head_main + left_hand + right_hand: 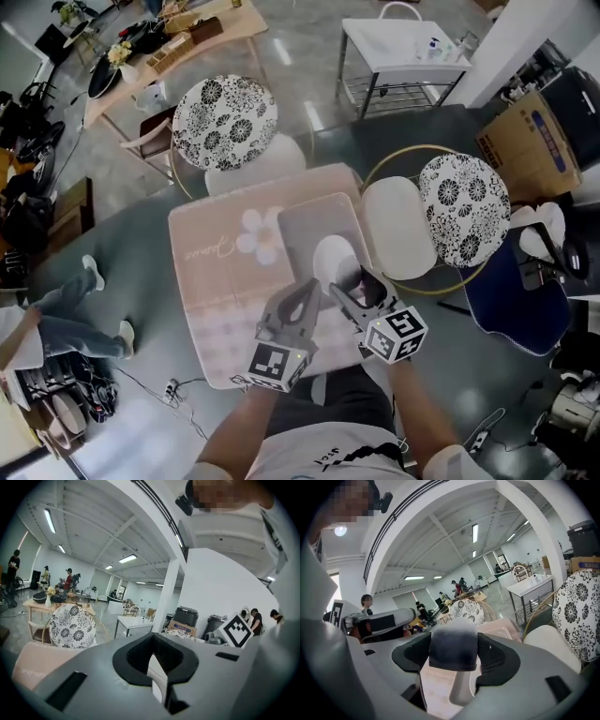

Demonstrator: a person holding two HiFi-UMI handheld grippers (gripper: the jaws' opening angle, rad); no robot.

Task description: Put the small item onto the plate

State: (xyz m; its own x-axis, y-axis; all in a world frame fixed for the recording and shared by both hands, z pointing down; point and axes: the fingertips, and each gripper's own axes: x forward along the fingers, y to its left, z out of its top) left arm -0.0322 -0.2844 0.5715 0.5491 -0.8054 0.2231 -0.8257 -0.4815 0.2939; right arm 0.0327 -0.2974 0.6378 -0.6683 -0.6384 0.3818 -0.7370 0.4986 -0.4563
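Note:
The small item [453, 644] is a dark grey-blue block with a pale top, pinched between the jaws of my right gripper [453, 663]. In the head view that right gripper [352, 286] hovers over the near right edge of the white oval plate [332, 255], and the item [359, 280] shows only as a dark spot. The plate [461, 686] lies just below the held item. My left gripper [307, 291] points at the plate's near left edge. Its jaws are together with nothing between them, and the left gripper [157, 670] shows only a thin white slit.
The plate rests on a grey mat [305, 225] laid over a pink placemat [211, 272] on the dark table. Two chairs with black-and-white floral cushions [225, 122] [464, 206] stand beyond it, beside a white seat pad [398, 225]. A white cart [403, 47] and a cardboard box [525, 141] stand further back.

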